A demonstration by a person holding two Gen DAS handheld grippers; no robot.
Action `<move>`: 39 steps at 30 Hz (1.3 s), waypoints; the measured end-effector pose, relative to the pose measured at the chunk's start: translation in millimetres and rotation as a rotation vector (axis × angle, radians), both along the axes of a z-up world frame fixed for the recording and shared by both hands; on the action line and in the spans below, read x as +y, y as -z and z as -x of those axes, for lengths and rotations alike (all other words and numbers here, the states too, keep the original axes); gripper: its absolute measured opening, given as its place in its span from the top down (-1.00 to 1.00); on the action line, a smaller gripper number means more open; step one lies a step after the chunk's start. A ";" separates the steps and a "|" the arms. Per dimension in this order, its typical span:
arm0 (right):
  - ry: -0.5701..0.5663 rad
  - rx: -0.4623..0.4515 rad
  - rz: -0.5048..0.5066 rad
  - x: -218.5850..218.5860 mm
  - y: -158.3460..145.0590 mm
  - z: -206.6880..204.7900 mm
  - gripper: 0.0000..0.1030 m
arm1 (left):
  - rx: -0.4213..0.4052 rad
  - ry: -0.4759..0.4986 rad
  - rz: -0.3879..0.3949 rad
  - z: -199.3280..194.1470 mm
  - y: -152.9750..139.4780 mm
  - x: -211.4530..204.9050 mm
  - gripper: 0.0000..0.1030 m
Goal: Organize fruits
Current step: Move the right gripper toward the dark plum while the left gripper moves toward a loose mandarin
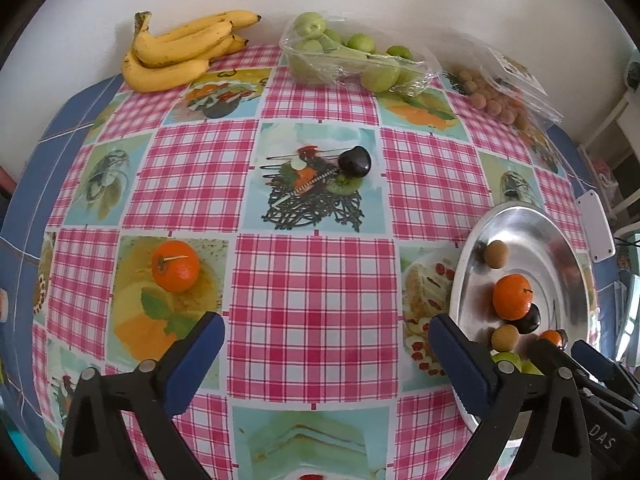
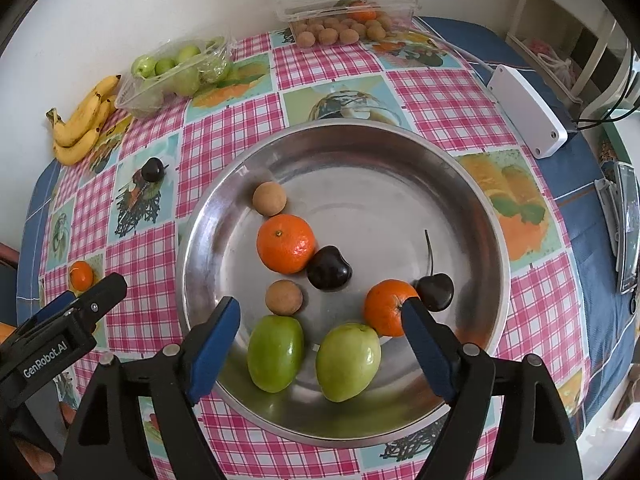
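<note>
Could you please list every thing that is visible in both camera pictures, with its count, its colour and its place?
metal plate: 1, silver, on the tablecloth
mandarins in plate: 2, orange
dark cherries in plate: 2
brown round fruits in plate: 2
green fruits in plate: 2, near rim
loose mandarin: 1, orange, on tablecloth
loose cherry: 1, dark, table centre
bananas: one bunch, yellow, by wall
green fruit pack: 1, clear wrap
brown fruit box: 1, clear plastic
white box: 1
left gripper: open
right gripper: open, above plate
</note>
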State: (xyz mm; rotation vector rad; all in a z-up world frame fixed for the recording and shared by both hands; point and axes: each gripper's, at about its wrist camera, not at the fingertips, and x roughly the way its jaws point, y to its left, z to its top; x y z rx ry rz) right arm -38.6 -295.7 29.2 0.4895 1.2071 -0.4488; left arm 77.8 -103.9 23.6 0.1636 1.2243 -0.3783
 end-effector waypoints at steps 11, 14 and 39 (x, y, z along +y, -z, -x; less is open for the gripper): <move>0.016 -0.019 -0.001 -1.9 0.4 2.2 -0.97 | -0.006 -0.003 -0.025 -0.2 1.7 0.5 -1.00; 0.023 -0.025 -0.001 -2.7 -0.3 3.1 -0.97 | -0.006 -0.001 -0.028 0.5 1.2 0.3 -1.00; -0.030 -0.134 0.001 23.3 -11.4 -8.2 -0.97 | -0.070 -0.198 0.067 -41.0 -24.0 79.7 -1.00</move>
